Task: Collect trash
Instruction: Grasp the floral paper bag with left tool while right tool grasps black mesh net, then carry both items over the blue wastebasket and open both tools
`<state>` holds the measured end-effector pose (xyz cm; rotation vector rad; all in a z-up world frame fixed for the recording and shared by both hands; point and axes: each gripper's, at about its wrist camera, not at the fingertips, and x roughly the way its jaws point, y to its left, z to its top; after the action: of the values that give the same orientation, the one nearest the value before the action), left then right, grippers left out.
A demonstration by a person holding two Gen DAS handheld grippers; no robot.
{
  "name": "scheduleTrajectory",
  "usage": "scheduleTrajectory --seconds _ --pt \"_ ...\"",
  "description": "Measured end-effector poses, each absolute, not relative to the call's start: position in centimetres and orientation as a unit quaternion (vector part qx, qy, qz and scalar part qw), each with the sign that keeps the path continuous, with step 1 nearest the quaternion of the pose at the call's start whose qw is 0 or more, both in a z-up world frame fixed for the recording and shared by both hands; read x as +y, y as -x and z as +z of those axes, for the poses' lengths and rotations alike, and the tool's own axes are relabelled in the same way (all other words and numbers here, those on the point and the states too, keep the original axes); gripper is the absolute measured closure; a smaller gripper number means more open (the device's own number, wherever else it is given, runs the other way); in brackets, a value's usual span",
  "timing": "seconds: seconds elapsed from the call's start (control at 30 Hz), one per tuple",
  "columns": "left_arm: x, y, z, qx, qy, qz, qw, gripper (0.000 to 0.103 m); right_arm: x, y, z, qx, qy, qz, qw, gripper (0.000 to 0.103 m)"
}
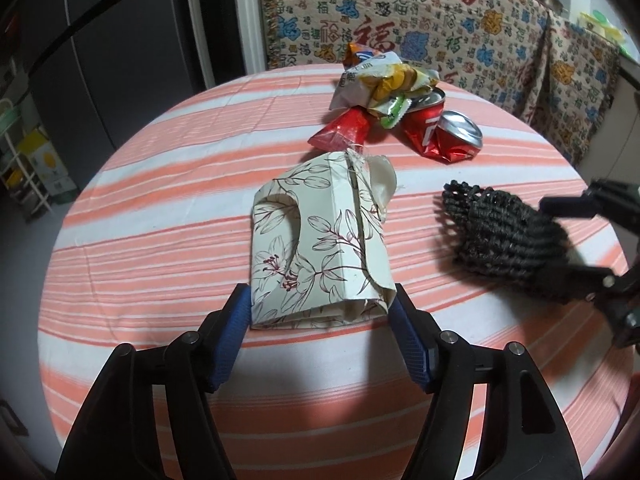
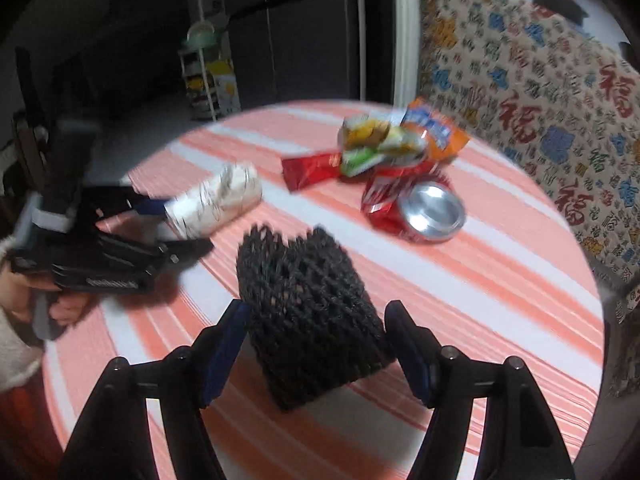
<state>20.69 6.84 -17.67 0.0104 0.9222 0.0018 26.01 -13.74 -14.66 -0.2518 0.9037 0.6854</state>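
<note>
Round table under an orange-and-white striped cloth (image 1: 160,208); patterned fabric (image 1: 440,12) hangs behind.

Left wrist view: the left gripper (image 1: 322,316) stands open, its blue pads flanking the near end of a flattened floral paper carton (image 1: 316,240), apparently just touching its corners without squeezing. Beyond lie crumpled snack wrappers (image 1: 380,80) and a crushed red can (image 1: 444,132). A black foam net sleeve (image 1: 504,232) lies at right.

Right wrist view (blurred): the right gripper (image 2: 320,332) is spread wide, the net sleeve (image 2: 312,312) between its fingers, the left pad close, the right pad apart. A hand (image 2: 24,296) holds the left gripper at the carton (image 2: 216,204).
</note>
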Motion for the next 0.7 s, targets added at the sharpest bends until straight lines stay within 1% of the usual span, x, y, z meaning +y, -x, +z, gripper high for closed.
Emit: scheduleTrajectory --seconds 0.17,0.23,0.27,0.3,0.33,0.37,0.4,0.47,0.7 --pt "6.9 -20.7 -17.7 0.444 -0.005 -0.003 0.896 0.032 -14.1 -25.6 -15.3 0.448 0.091 0.34 0.822 0.031" --pt "6.9 -20.8 -17.6 0.444 -0.004 -0.002 0.896 0.032 -13.6 -25.5 -15.5 0.447 0.101 0.327 0.826 0.036" --pt "6.8 -20.8 -17.6 0.443 -0.003 -0.001 0.896 0.032 -13.4 -25.6 -15.8 0.446 0.101 0.317 0.831 0.04" --pt "6.8 -20.8 -17.6 0.442 -0.003 -0.001 0.897 0.032 -13.2 -25.5 -15.9 0.443 0.101 0.308 0.836 0.055" --pt "6.8 -20.8 -17.5 0.441 -0.002 -0.002 0.898 0.032 -13.1 -25.7 -15.9 0.441 0.106 0.293 0.842 0.066" --pt "6.7 -20.8 -17.4 0.437 -0.002 -0.003 0.899 0.032 -13.1 -25.9 -15.9 0.442 0.113 0.271 0.848 0.084" --pt "6.7 -20.9 -17.3 0.434 -0.002 -0.004 0.901 0.032 -13.4 -26.2 -15.9 0.446 0.101 0.262 0.85 0.093" --pt "6.5 -20.9 -16.9 0.425 -0.002 -0.009 0.905 0.032 -14.4 -26.8 -15.7 0.454 0.057 0.257 0.851 0.093" --pt "5.7 -20.9 -15.9 0.395 -0.018 -0.017 0.918 0.037 -16.7 -26.3 -14.5 0.445 0.005 0.23 0.865 0.093"
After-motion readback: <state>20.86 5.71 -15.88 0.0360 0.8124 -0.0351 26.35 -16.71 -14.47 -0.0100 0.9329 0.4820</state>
